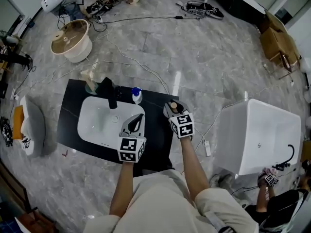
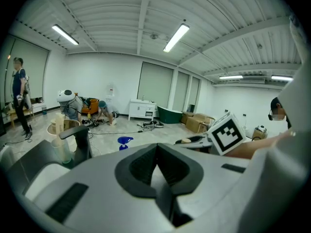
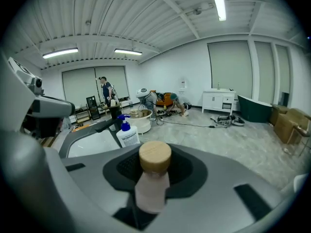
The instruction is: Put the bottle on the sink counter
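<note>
A pale pink bottle [image 3: 151, 191] with a round wooden cap [image 3: 155, 157] stands upright between the jaws of my right gripper [image 3: 154, 174], which is shut on it. In the head view that gripper [image 1: 174, 108] hovers at the right end of the black sink counter [image 1: 68, 115], the cap [image 1: 173, 104] just showing. My left gripper [image 1: 137, 122] hangs over the right side of the white basin [image 1: 97, 120]. Its jaws [image 2: 158, 166] meet with nothing between them.
A black faucet [image 1: 111, 92] and a white bottle with a blue pump [image 1: 137, 95] stand at the counter's far edge. A white bathtub [image 1: 257, 135] is to the right, a toilet [image 1: 31, 125] to the left. Cables cross the floor; a person [image 1: 272, 198] crouches at lower right.
</note>
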Demonstrator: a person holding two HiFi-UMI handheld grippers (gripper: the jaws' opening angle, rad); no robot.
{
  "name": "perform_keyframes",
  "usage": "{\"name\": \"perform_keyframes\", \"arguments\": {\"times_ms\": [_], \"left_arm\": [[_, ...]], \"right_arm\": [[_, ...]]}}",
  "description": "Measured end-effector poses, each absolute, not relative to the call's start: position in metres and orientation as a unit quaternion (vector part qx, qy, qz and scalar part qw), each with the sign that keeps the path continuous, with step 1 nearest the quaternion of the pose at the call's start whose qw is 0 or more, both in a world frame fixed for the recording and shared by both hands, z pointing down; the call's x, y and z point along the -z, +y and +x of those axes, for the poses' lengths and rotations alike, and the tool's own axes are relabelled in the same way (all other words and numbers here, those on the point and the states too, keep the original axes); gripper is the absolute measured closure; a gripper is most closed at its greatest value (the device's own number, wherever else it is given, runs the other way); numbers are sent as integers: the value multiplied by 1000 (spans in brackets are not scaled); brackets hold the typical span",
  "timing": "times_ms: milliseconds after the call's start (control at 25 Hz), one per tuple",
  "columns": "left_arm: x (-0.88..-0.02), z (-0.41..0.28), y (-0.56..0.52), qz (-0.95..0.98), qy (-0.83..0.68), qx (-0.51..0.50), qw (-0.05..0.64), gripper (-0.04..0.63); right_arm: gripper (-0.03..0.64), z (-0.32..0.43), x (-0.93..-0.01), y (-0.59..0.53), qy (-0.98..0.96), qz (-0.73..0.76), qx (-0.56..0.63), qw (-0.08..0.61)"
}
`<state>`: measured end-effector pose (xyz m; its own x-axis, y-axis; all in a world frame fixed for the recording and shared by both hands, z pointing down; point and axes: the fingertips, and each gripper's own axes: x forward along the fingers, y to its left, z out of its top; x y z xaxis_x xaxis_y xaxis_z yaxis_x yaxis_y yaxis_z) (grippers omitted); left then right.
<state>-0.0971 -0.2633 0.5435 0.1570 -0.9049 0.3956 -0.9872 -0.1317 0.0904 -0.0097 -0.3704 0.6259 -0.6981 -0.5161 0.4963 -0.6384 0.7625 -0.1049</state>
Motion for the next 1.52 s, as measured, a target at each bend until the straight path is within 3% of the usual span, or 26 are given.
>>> {"name": "perform_keyframes", "arguments": {"times_ms": [800, 1520], "left_arm": [[-541, -59, -255, 745, -631, -135, 170, 589], [-548, -49, -236, 743, -629, -134, 186, 589]], "right_arm": [[512, -40, -670, -414, -934, 252, -77, 242], [512, -38, -704, -420, -924, 260, -121, 255]]}}
